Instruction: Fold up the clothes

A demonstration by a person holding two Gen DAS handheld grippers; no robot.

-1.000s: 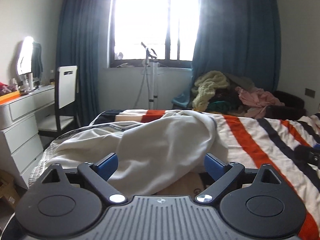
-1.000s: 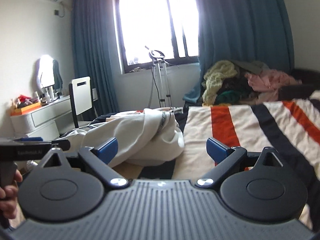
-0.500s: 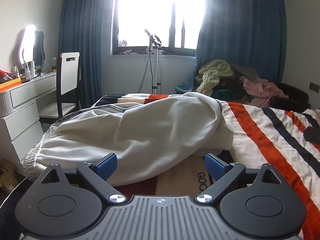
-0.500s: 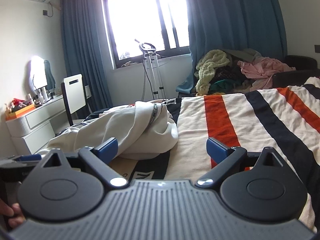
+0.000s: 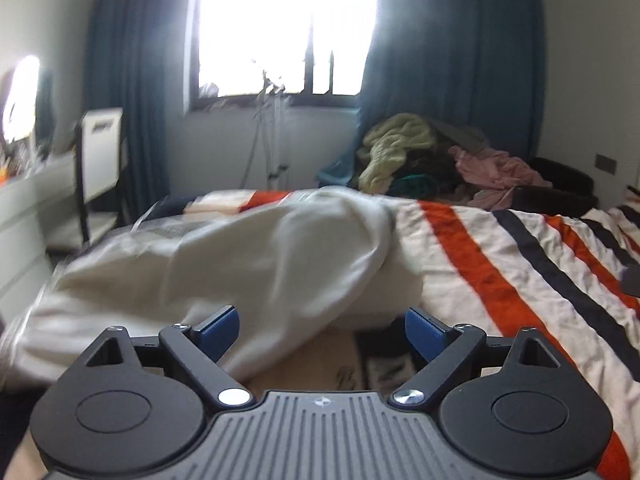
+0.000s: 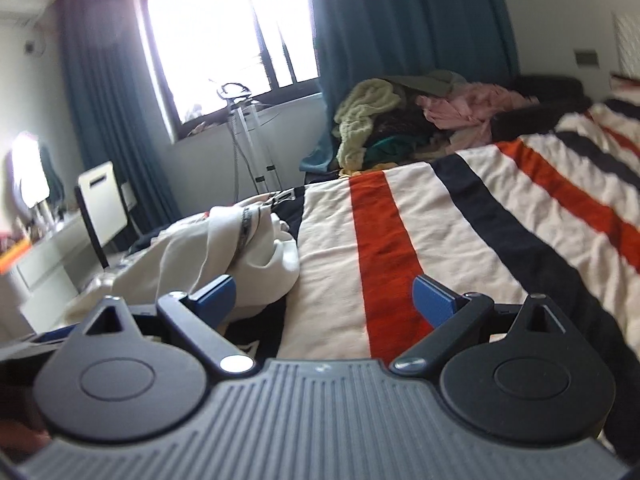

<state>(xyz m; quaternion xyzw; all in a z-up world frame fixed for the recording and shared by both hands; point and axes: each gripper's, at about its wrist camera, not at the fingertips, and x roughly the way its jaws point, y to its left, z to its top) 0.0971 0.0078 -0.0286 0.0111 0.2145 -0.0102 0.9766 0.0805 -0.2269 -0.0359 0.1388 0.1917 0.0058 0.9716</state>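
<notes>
So we see a cream garment (image 5: pixel 256 264) heaped on the striped bed (image 5: pixel 500 264), near its left edge. Left claw (image 5: pixel 322 330) has just eased in slightly but sits released, empty, close to the cloth. Right claw (image 6: pixel 324 300) is spread, nothing in it. We judge the fabric soft, floppy, light; grab the hem or a corner.

One cream garment (image 5: pixel 248 264) lies on one striped bedspread (image 6: pixel 460 240); two blue curtains (image 5: pixel 452 60) frame one window (image 5: pixel 288 28), beside one chair (image 5: pixel 102 152).
</notes>
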